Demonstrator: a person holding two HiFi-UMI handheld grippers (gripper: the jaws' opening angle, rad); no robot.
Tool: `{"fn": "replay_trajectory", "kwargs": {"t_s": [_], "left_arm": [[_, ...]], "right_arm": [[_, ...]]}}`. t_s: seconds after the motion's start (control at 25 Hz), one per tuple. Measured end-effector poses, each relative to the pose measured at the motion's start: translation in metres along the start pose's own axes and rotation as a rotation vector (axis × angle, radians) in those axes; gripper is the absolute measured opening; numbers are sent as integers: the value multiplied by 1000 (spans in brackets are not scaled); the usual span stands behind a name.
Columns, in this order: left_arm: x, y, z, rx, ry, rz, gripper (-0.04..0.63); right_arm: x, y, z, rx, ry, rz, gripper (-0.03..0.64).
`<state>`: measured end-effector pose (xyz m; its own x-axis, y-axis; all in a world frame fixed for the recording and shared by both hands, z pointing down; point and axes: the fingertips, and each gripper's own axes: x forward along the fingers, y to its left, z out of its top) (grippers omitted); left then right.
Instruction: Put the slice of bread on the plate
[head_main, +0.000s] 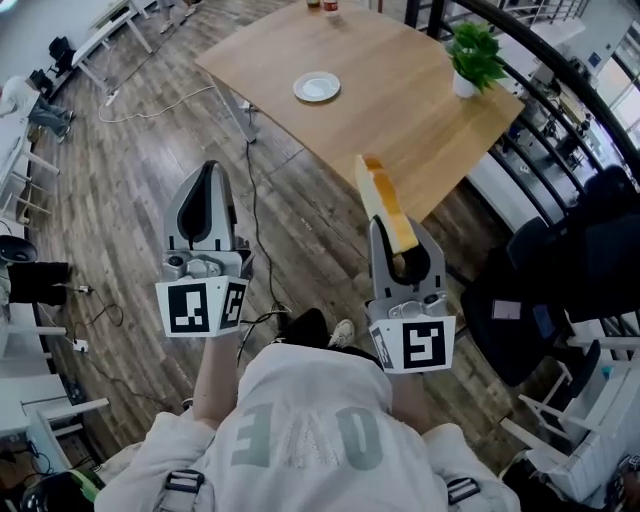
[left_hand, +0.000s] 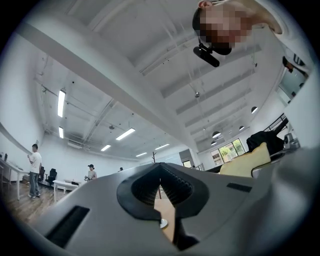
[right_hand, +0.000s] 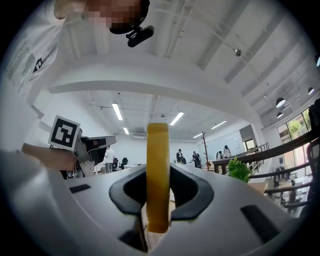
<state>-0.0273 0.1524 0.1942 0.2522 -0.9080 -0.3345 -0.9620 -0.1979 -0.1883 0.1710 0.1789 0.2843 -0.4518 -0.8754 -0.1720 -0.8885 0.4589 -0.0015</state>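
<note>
Right hand-held gripper (head_main: 400, 240) clamps the slice of bread (head_main: 385, 200) upright by its lower end, likely for carrying. The plate (head_main: 316, 87) waits well ahead on the table (head_main: 400, 100). Left hand-held gripper (head_main: 207, 172) is closed, empty and not needed.

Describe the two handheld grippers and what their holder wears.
The left gripper and right gripper match: light grey moulded shells tapering to rounded jaws lined with ribbed black pads. Each carries a white cube printed with black square markers. The person wears a pale sweatshirt with grey lettering and black strap buckles.
</note>
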Motion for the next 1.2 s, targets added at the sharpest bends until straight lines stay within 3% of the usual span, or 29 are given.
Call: {"fn": "replay_trajectory", "kwargs": {"t_s": [0.16,0.52,0.76,1.2], "left_arm": [[4,-5,-2,-23,-27,29,8],[8,-7,-19,-28,-42,11,8],[30,8,-32,-83,-76,8,8],[107,37,-82,-111,-36,-43,8]], "right_arm": [[4,-8,5,-25,-1,10,92],[36,4,8,-21,-35,44,92],[68,11,6,94,-45,70,92],[151,-6,-17,59,-17,56,91]]}}
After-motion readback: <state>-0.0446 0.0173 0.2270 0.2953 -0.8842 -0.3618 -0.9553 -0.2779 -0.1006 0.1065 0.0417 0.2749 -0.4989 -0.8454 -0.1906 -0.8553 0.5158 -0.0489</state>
